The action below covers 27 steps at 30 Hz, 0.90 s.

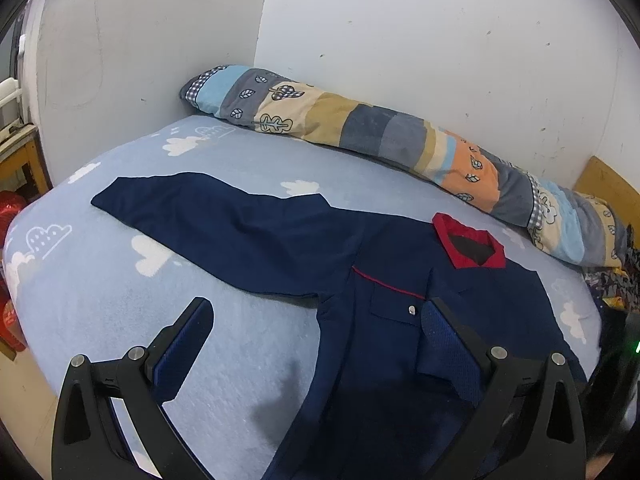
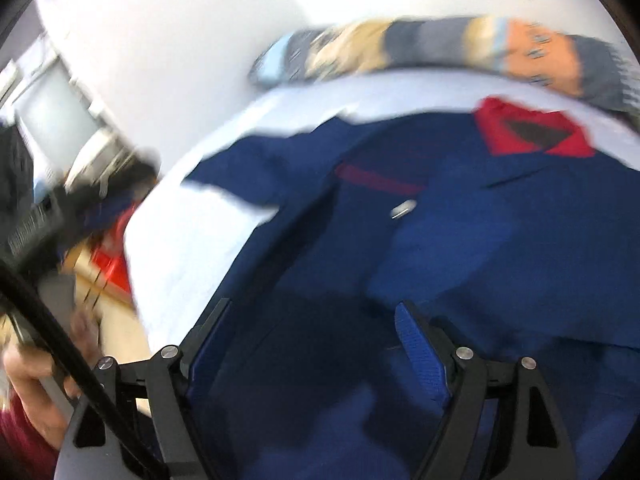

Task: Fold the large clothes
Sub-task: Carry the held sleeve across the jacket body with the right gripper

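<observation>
A navy blue jacket (image 1: 360,360) with a red collar (image 1: 468,244) lies flat, front up, on the bed. One sleeve (image 1: 224,220) stretches out to the left across the sheet. My left gripper (image 1: 316,312) is open above the jacket's left side; one finger is over the bare sheet, the other over the chest pocket. The right wrist view is blurred. There my right gripper (image 2: 312,308) is open, low over the jacket (image 2: 480,248), below the collar (image 2: 532,132), with nothing between its pads.
The bed has a light blue cloud-print sheet (image 1: 240,344). A rolled patchwork quilt (image 1: 360,124) lies along the white wall. A wooden headboard (image 1: 608,188) is at the right, wooden furniture (image 1: 20,160) at the left. A hand (image 2: 32,380) shows beside the bed edge.
</observation>
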Available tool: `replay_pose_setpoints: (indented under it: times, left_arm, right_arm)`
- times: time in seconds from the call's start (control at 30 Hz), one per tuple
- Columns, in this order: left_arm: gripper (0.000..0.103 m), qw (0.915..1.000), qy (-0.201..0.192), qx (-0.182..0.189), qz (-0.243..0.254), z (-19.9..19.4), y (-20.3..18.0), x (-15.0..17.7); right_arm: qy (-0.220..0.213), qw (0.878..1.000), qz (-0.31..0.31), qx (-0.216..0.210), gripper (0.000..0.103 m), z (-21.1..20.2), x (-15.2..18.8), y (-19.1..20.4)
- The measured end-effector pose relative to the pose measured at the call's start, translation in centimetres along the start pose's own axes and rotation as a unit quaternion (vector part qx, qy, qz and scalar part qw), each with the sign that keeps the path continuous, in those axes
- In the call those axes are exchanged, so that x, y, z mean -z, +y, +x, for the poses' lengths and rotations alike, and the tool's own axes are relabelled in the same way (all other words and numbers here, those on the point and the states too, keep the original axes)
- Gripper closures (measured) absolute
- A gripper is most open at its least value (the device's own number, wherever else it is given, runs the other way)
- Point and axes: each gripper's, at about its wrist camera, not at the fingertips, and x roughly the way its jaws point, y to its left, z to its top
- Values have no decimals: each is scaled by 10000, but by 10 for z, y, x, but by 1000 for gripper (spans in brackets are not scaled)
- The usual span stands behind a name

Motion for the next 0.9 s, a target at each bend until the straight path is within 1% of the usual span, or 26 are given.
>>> replay_pose_setpoints:
  times: [0.07,0.1,0.17,0.2,0.23,0.27,0.33,0.4,0.47,0.5,0.53,0.57,0.6,0.63,0.7,0.73,0.8,0.87,0.9]
  left_arm:
    - [0,10000,-22,-36,39,1,0,-1]
    - [0,10000,-54,-56,47,1,0,-1]
    - [0,9999,-72,-80,33,0,2,-1]
    - [0,10000,-49,-66,4,2,4,-1]
    - [0,10000,-27,-51,-34,3,6,-2]
    - [0,10000,-3,-27,-75,4,8,-1]
    - [0,9999,40,39,-128,6,9,-1]
    - [0,9999,37,53,-100,6,8,-1]
    - [0,10000,27,57,-67,5,8,0]
    - [0,10000,24,61,-45,5,6,0]
    - [0,10000,38,51,-23,5,5,1]
    - [0,10000,59,43,-9,6,5,1]
    - [0,10000,79,49,-4,7,5,1]
    - [0,9999,97,51,-6,8,5,1]
    - [0,9999,144,-22,11,11,4,1]
    - [0,9998,178,-110,46,13,4,2]
    - [0,9991,307,-268,106,21,3,4]
    - [0,9983,510,-284,70,31,5,5]
    - [0,9978,603,-267,25,36,7,6]
  right_arm:
    - [-286,9988,365,137,18,-17,-5,-20]
    - [-404,9970,644,173,18,-25,-8,-34]
    - [-577,9894,1317,181,18,-29,-12,-60]
    - [-676,9811,1806,181,18,-32,-9,-77]
    - [-681,9743,2134,217,18,-29,-8,-82]
    - [-652,9652,2517,269,18,-27,-2,-95]
    - [-659,9554,2829,529,18,-22,5,-107]
    - [-543,9498,3038,504,22,-11,12,-115]
    - [-387,9422,3283,550,35,0,18,-121]
    - [-369,9407,3346,427,41,7,17,-124]
    - [-344,9403,3370,322,55,11,17,-124]
    - [-288,9406,3365,333,71,16,15,-122]
    - [-257,9410,3357,331,80,20,13,-120]
    - [-254,9413,3354,288,95,20,13,-116]
    - [-364,9423,3324,175,98,22,2,-103]
    - [-461,9451,3233,129,98,25,-5,-90]
    - [-601,9540,2934,90,98,34,-36,-66]
    - [-729,9640,2556,18,98,42,-70,-40]
    - [-759,9710,2259,-169,98,49,-90,-24]
